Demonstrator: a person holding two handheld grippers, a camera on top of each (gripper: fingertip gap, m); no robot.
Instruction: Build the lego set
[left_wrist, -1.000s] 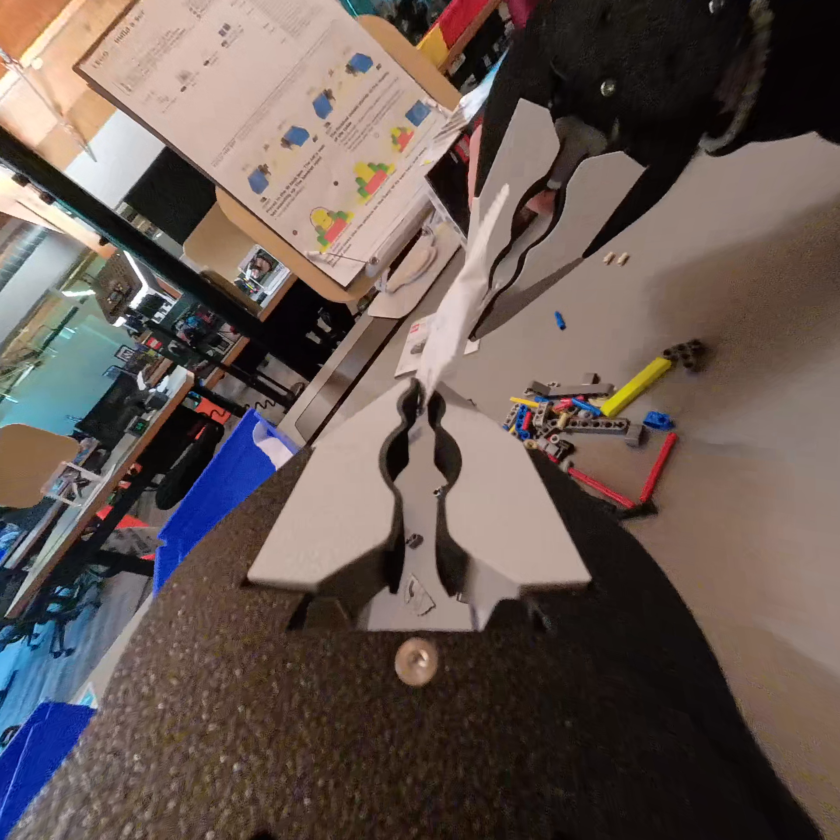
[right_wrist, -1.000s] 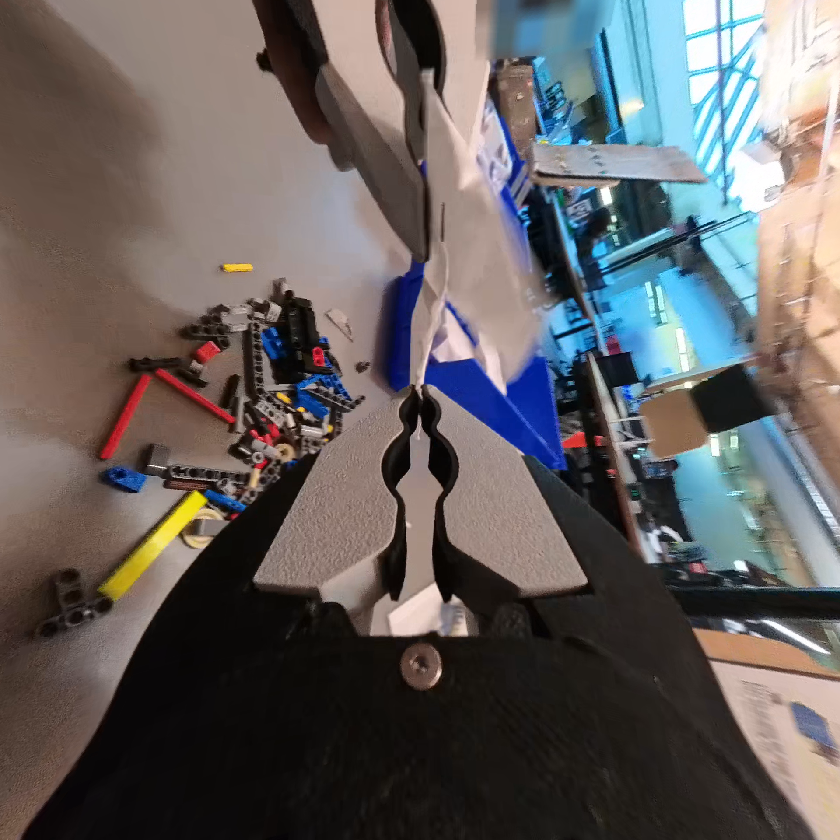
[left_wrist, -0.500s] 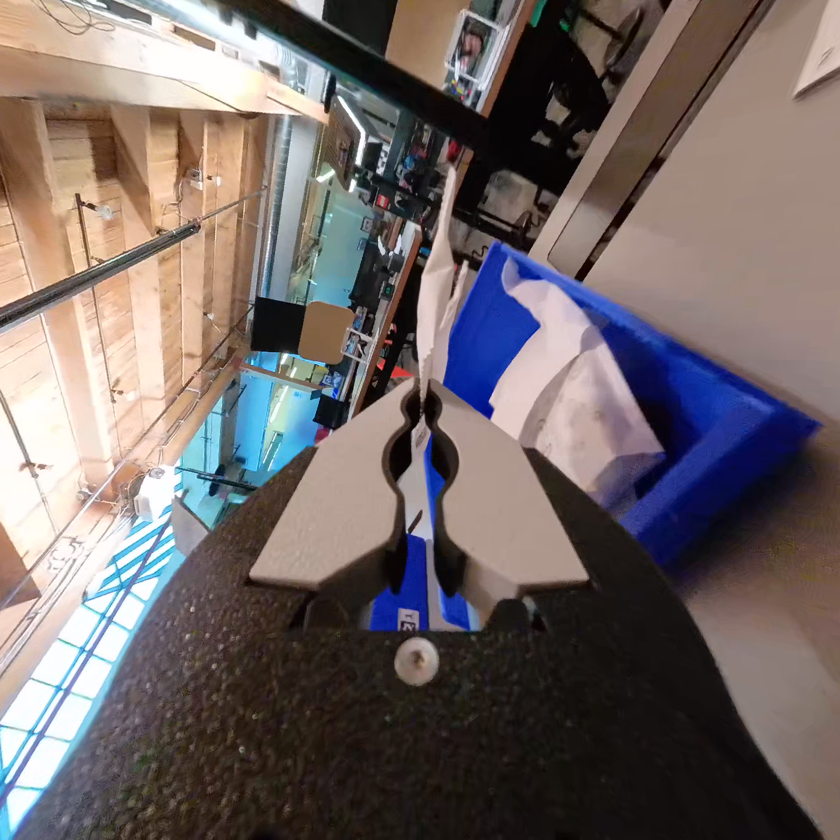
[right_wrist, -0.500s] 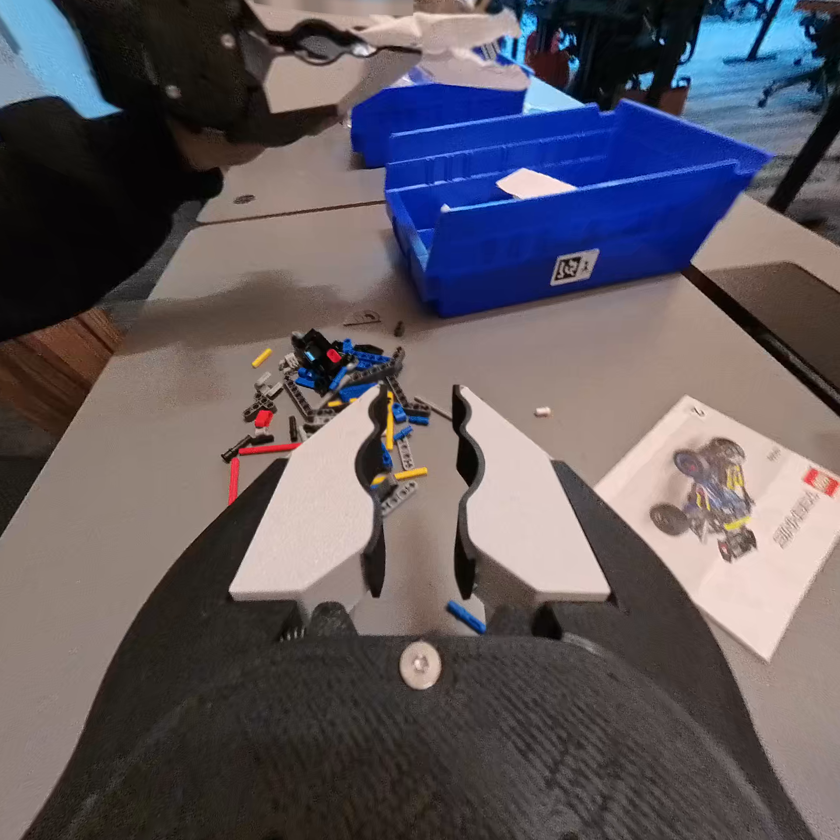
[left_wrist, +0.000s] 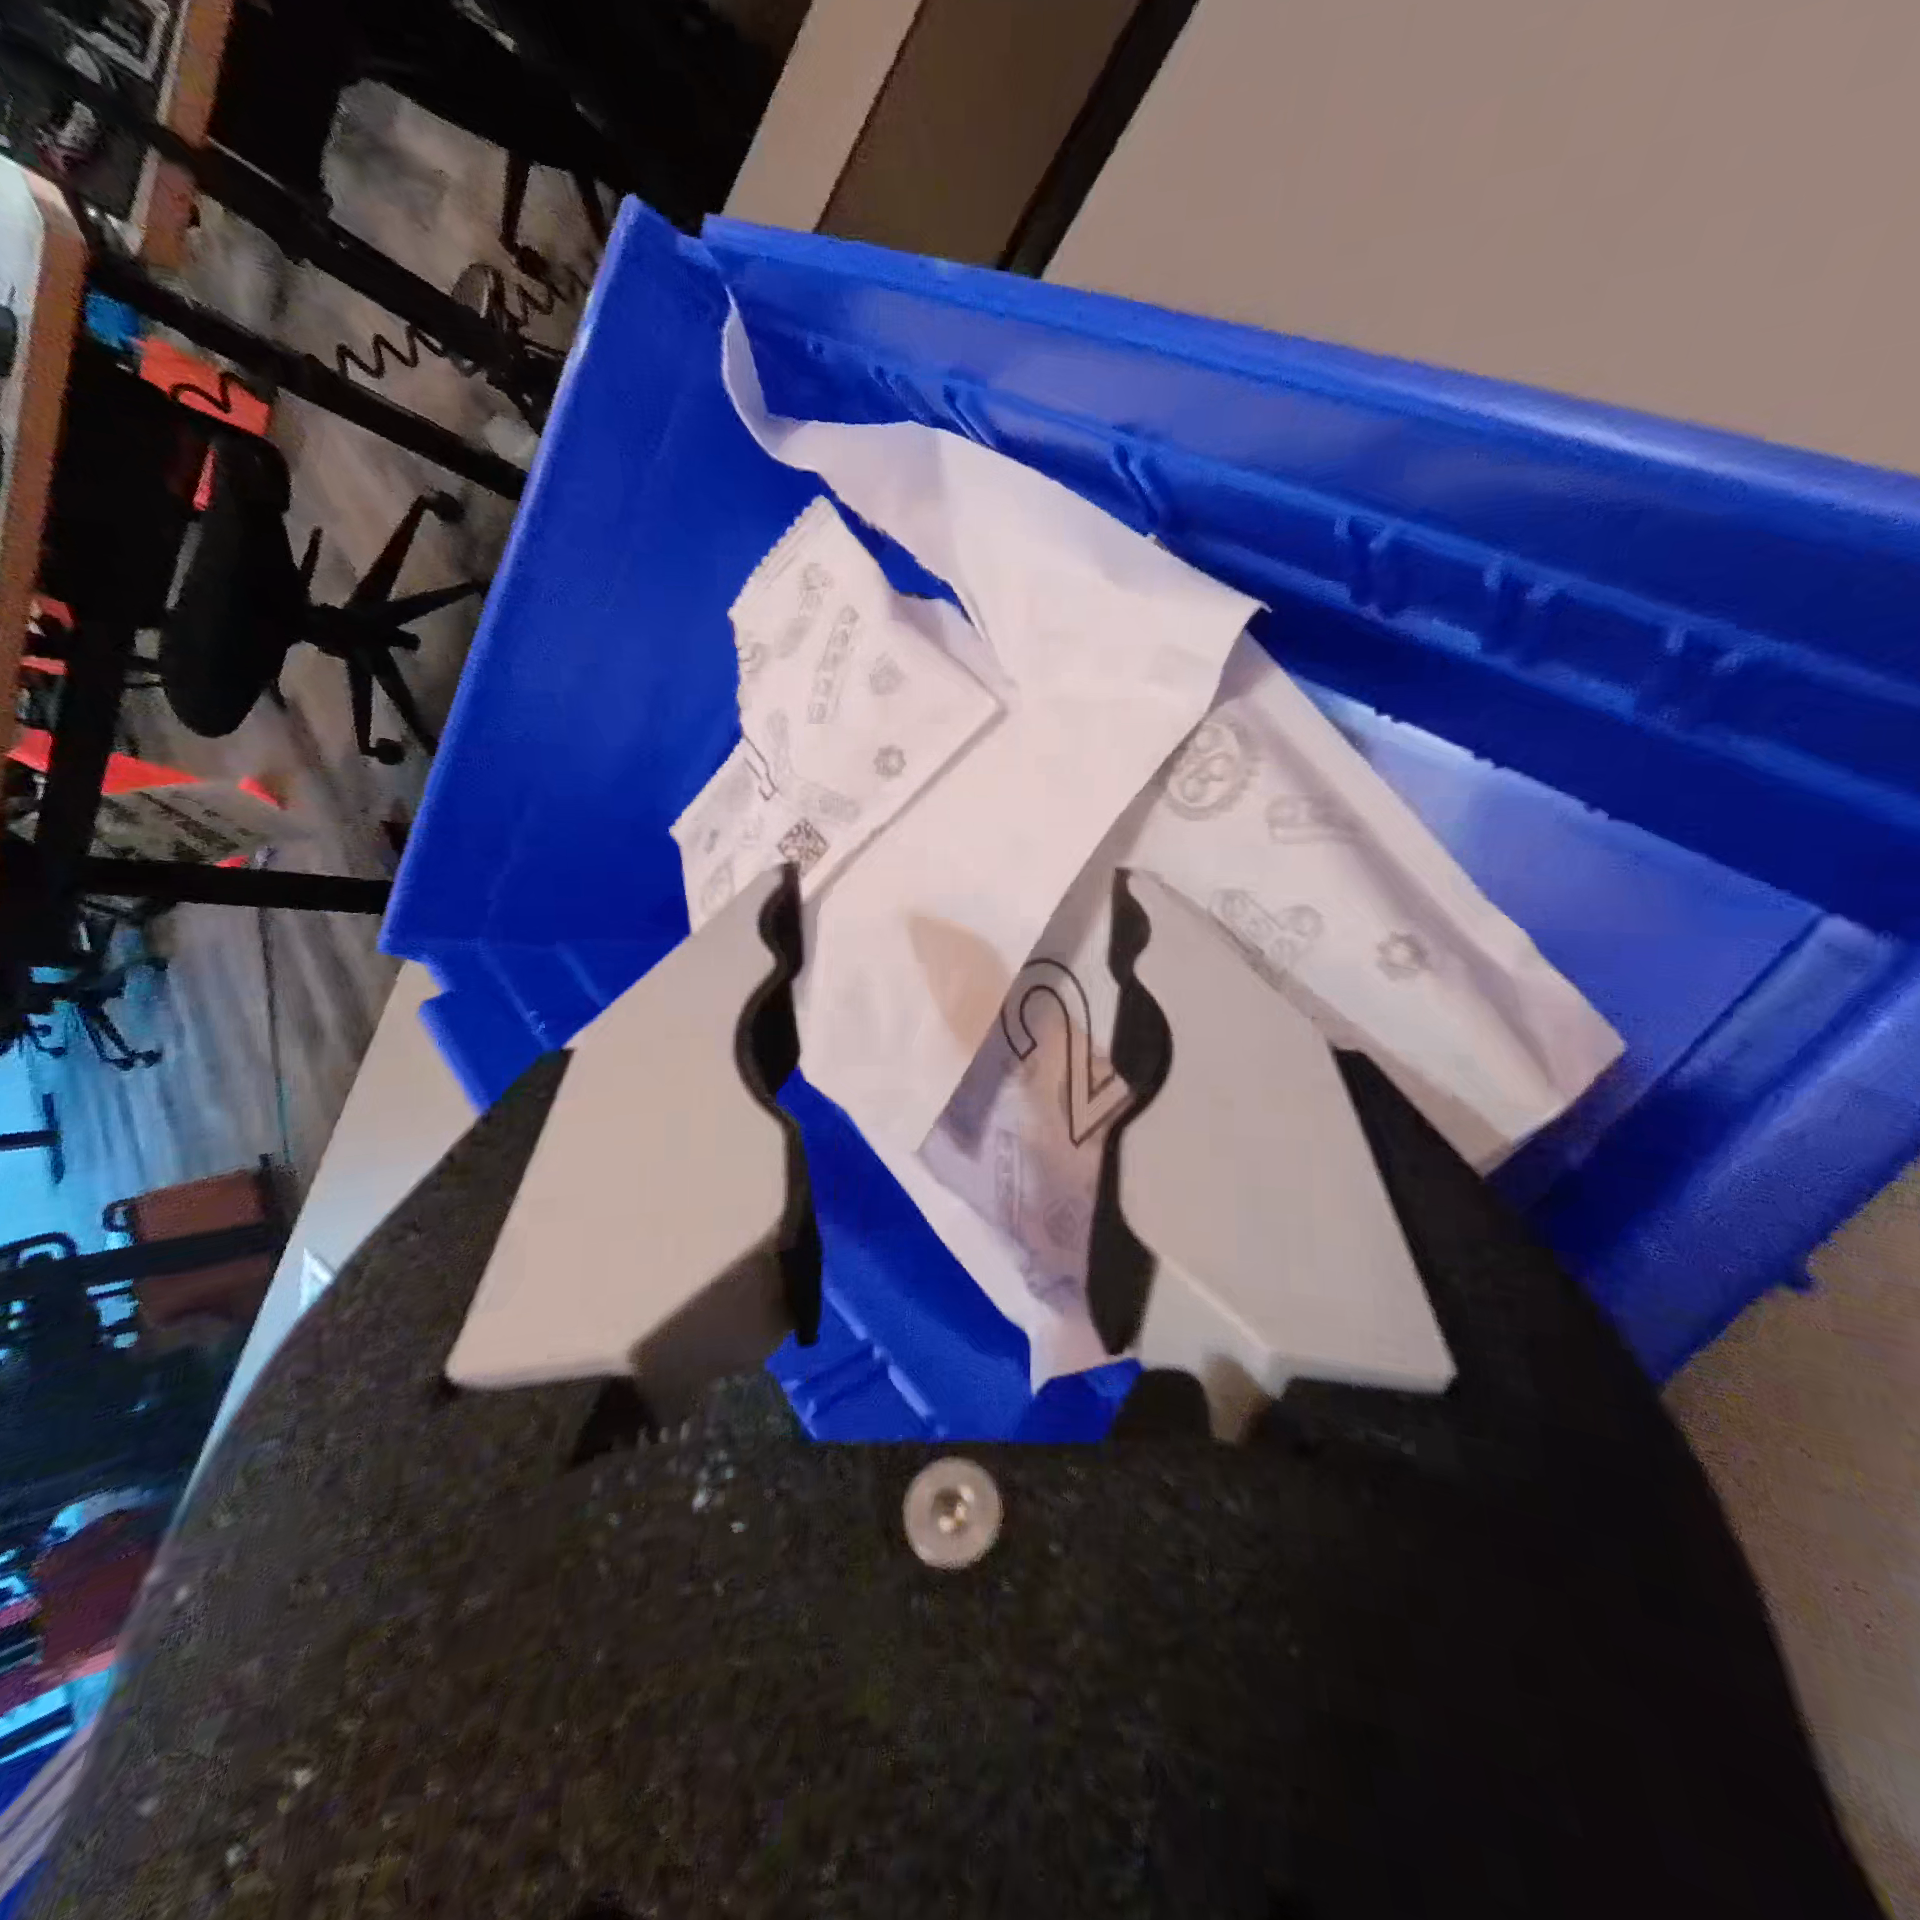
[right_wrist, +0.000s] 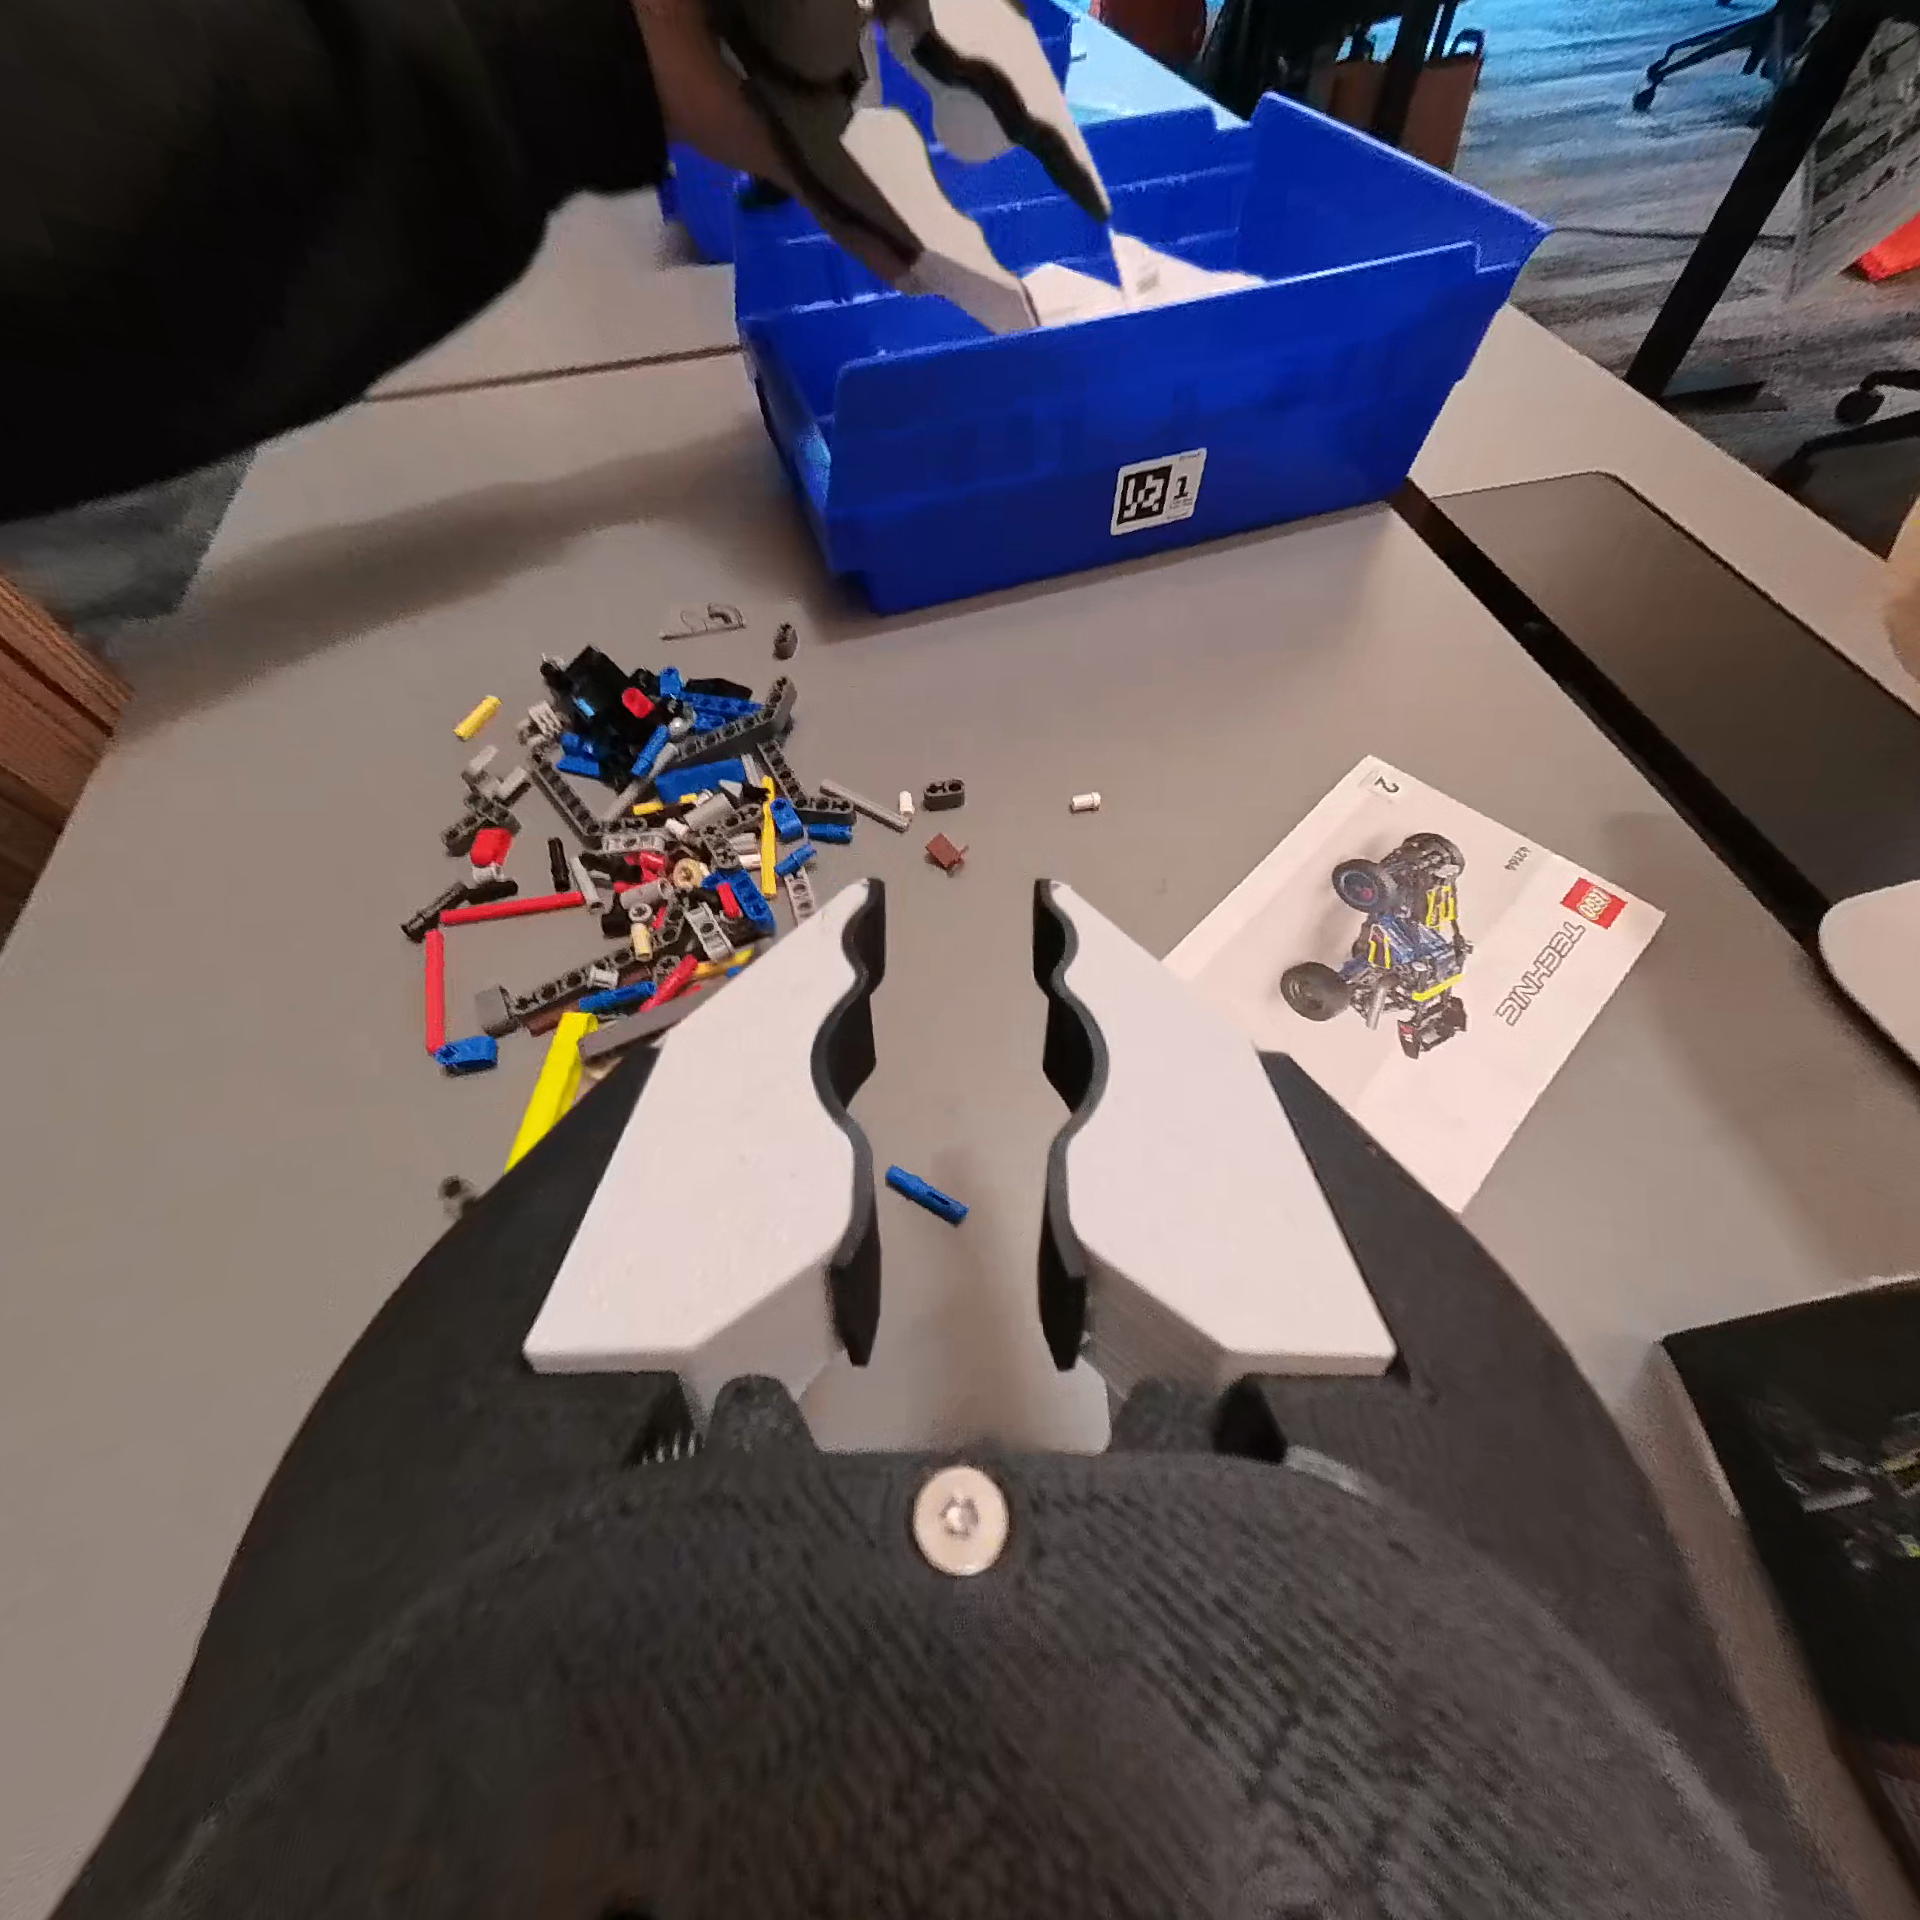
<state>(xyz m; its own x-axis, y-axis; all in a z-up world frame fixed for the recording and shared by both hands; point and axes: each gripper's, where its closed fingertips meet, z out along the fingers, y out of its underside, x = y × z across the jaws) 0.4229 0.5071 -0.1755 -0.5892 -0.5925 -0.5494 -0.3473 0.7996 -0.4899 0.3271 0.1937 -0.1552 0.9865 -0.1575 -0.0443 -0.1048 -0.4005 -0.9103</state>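
A pile of loose lego pieces (right_wrist: 644, 852) in blue, grey, red, yellow and black lies on the grey table (right_wrist: 208, 1195). My right gripper (right_wrist: 956, 888) is open and empty, above the table just right of the pile, with a small blue pin (right_wrist: 925, 1193) under it. My left gripper (left_wrist: 951, 883) is open over the blue bin (left_wrist: 1558, 582), above torn white paper bags (left_wrist: 1039, 748) that lie inside. It also shows in the right wrist view (right_wrist: 1060, 260), tips down in the same bin (right_wrist: 1091, 416).
An instruction booklet (right_wrist: 1423, 966) lies on the table to the right of my right gripper. A dark box (right_wrist: 1829, 1507) sits at the right edge. A black-sleeved arm (right_wrist: 260, 208) reaches across the far left. Office chairs (left_wrist: 249, 613) stand on the floor beyond the bin. Spacing between my two grippers at the tips: around 35 cm. The small blue pin (right_wrist: 925, 1193) is about 10 cm from my right fingertips and 35 cm from my left.
My left gripper carried the white paper bag to the blue bin and opened, leaving it inside. My right gripper let go of the bag, opened and dropped over the table.
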